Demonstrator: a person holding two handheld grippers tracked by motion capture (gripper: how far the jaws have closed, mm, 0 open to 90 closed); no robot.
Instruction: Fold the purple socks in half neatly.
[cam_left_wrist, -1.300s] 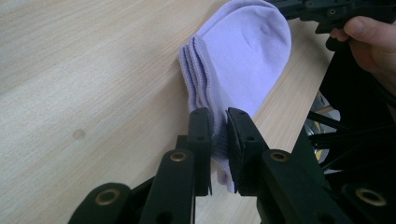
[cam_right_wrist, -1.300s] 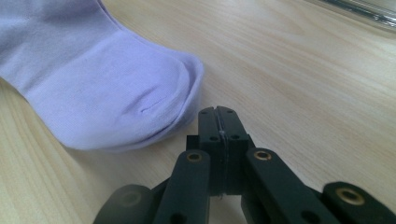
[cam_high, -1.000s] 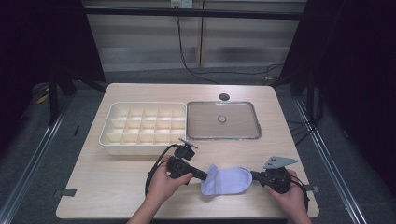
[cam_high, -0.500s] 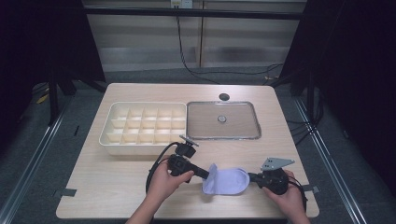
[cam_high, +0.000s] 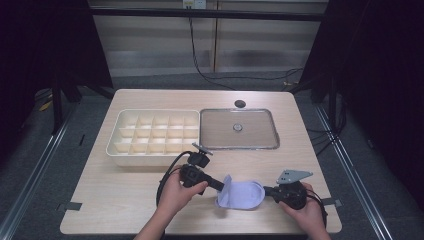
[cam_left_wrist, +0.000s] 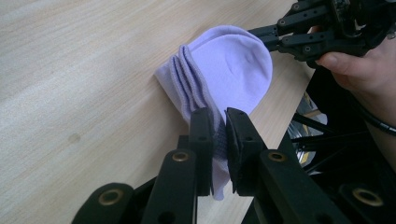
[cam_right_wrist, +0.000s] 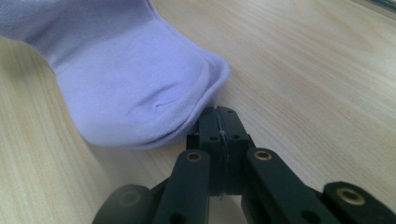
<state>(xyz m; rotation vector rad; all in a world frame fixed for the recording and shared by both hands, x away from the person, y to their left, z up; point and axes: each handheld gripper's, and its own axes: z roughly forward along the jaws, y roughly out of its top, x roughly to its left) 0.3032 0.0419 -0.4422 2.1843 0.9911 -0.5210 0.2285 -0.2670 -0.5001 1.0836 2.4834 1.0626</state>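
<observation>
Near the front edge of the table (cam_high: 125, 210) sits the lavender sock (cam_high: 241, 194), and I've got a tool on each end of it. My left tool (cam_high: 221, 186) is clamped on the ribbed cuff end — in the left gripper view the purple fabric is squeezed right between its two black jaws, and that end is lifted a bit off the wood. My right tool (cam_high: 267, 190) is at the opposite, rounded toe end; in the right gripper view its jaws are pressed together right at the sock's edge, but whether any fabric is pinched between them I honestly can't tell. The middle of the sock lies flat on the table between the two tools.

Using the sock as the reference: the cream compartment tray (cam_high: 152, 136) is farther back and off to the left, well apart from it. The metal lid with a small knob (cam_high: 238, 129) lies flat behind the sock, just beside the tray's right side. Behind that lid there's a small dark round spot (cam_high: 240, 103) on the table — can't make out what it is.
</observation>
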